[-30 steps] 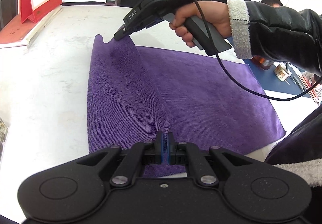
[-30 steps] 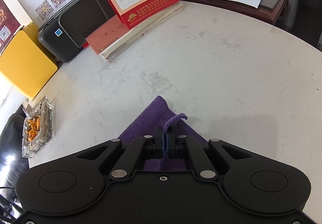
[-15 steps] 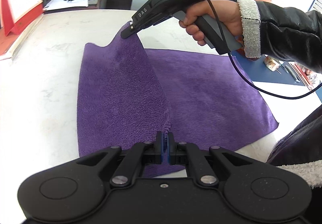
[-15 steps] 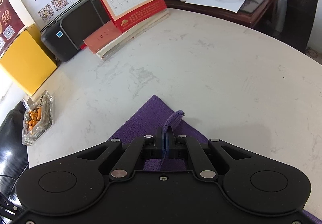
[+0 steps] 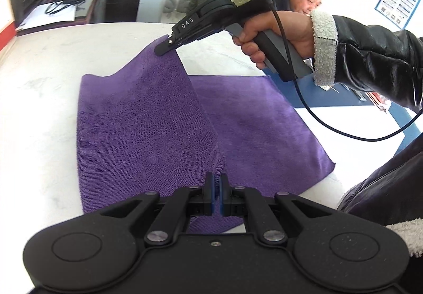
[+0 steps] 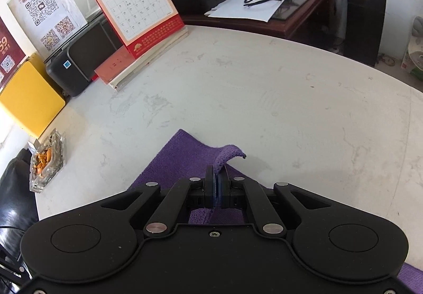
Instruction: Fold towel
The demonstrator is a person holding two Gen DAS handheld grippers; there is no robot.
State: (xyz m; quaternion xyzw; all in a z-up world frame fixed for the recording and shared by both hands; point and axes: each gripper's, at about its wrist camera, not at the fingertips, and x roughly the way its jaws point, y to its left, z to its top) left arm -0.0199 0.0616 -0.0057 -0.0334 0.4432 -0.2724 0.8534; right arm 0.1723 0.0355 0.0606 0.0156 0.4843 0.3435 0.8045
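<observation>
The left gripper [image 5: 216, 188] has its two blue-padded fingers pressed together on the near edge of a purple towel [image 5: 148, 130], pinching a small fold of terry cloth between them. The right gripper [image 5: 162, 49], held in a hand [image 5: 275, 35] wearing a black jacket with a fleecy cuff, is clamped on the towel's far corner and lifts it off the surface. Between the two grips the cloth rises in a tented ridge; the rest lies flat on a white marble-patterned table [image 5: 39, 88].

From the right gripper's [image 6: 216, 184] own camera, its fingers are closed on the towel [image 6: 182, 159], with a small flap curling out beyond the tips. Farther out on the table [image 6: 264, 98] stand a desk calendar [image 6: 137, 7], a yellow box [image 6: 29, 98] and a glass ashtray [image 6: 46, 162].
</observation>
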